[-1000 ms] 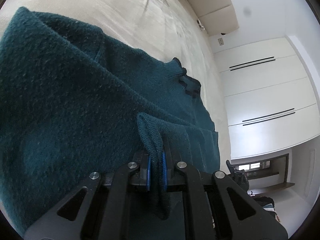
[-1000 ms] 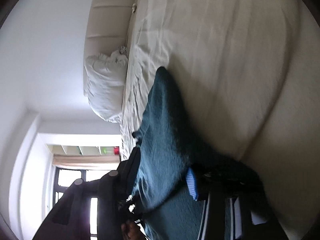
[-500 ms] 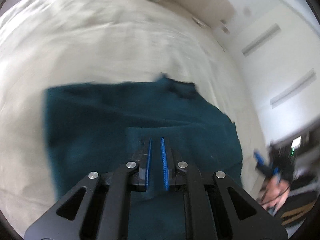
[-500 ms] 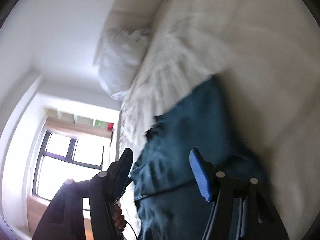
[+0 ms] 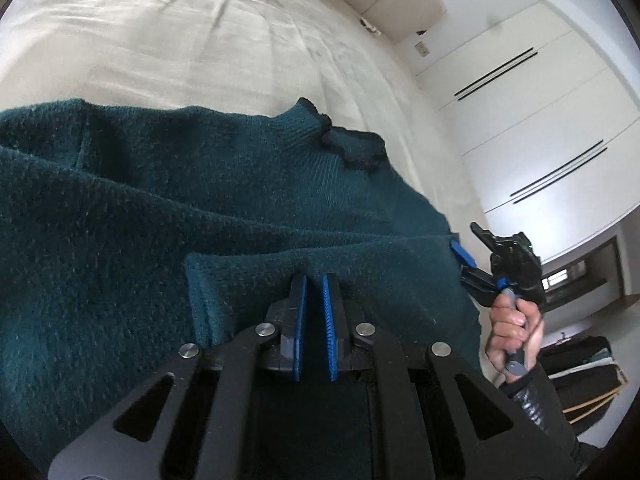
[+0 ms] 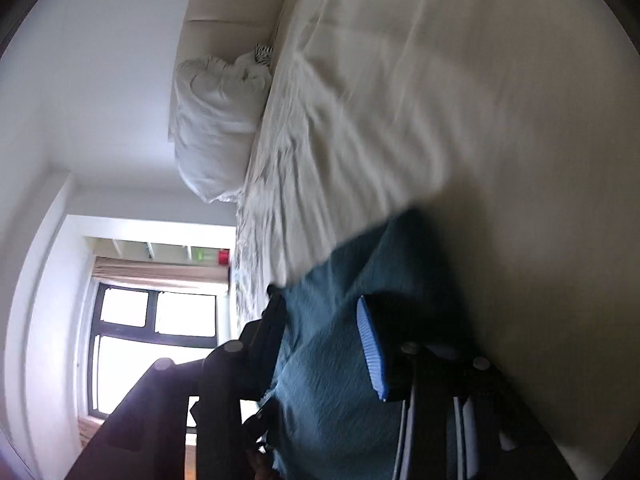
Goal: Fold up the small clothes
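Note:
A dark teal knitted sweater (image 5: 168, 216) lies on the bed, its collar (image 5: 320, 128) towards the headboard and a folded flap (image 5: 280, 264) on top. My left gripper (image 5: 314, 284) hovers just over that flap, its blue pads a narrow gap apart and empty. My right gripper (image 6: 324, 344) is open with its jaws wide over the sweater (image 6: 332, 380). It also shows in the left wrist view (image 5: 464, 256) at the sweater's right edge, held by a hand.
The bed sheet (image 5: 200, 40) stretches beyond the sweater to a beige headboard (image 5: 380, 4). A bundled white duvet (image 6: 216, 120) lies at the bed's head. White wardrobe doors (image 5: 540, 120) stand to the right, a window (image 6: 152, 336) on the other side.
My left gripper let go of the sweater's edge, which now lies flat as a folded flap. My right gripper opened and drew back to the sweater's right edge.

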A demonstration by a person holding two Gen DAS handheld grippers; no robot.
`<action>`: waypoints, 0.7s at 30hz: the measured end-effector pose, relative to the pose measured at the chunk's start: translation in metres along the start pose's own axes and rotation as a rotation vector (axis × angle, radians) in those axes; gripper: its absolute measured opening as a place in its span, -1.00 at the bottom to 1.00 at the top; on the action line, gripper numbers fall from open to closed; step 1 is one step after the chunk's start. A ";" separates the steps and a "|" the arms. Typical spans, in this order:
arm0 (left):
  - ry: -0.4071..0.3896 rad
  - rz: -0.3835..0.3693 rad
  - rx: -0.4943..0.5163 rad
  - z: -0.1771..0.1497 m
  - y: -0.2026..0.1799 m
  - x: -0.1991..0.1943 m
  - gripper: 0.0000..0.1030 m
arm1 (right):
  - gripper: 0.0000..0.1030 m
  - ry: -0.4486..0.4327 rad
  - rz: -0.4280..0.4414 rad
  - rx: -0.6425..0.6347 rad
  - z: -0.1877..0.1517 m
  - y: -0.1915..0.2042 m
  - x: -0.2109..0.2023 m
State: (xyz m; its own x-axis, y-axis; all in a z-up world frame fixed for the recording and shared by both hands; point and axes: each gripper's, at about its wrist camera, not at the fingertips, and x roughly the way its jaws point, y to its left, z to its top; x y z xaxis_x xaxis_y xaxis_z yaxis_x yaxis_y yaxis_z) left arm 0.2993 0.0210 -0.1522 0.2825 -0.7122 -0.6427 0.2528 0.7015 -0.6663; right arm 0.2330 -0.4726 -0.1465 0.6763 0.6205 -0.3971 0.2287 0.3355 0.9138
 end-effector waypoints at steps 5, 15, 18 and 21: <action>-0.013 -0.012 0.021 -0.010 0.004 -0.013 -0.83 | 0.00 0.061 0.010 -0.015 -0.003 0.001 -0.002; -0.035 0.035 0.067 -0.042 0.004 -0.057 -0.83 | 0.27 0.112 0.009 -0.097 -0.069 -0.004 -0.054; -0.041 0.078 0.072 -0.070 0.008 -0.089 -0.78 | 0.29 0.097 0.003 -0.106 -0.088 -0.009 -0.079; -0.046 0.118 0.062 -0.101 0.010 -0.119 -0.77 | 0.38 0.065 -0.073 -0.155 -0.113 -0.002 -0.108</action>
State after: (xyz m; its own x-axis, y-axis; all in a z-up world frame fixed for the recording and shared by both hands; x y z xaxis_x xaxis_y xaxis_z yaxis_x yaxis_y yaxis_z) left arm 0.1754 0.1102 -0.1210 0.3552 -0.6235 -0.6965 0.2713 0.7818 -0.5614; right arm 0.0803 -0.4598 -0.1150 0.6137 0.6337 -0.4709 0.1616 0.4830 0.8606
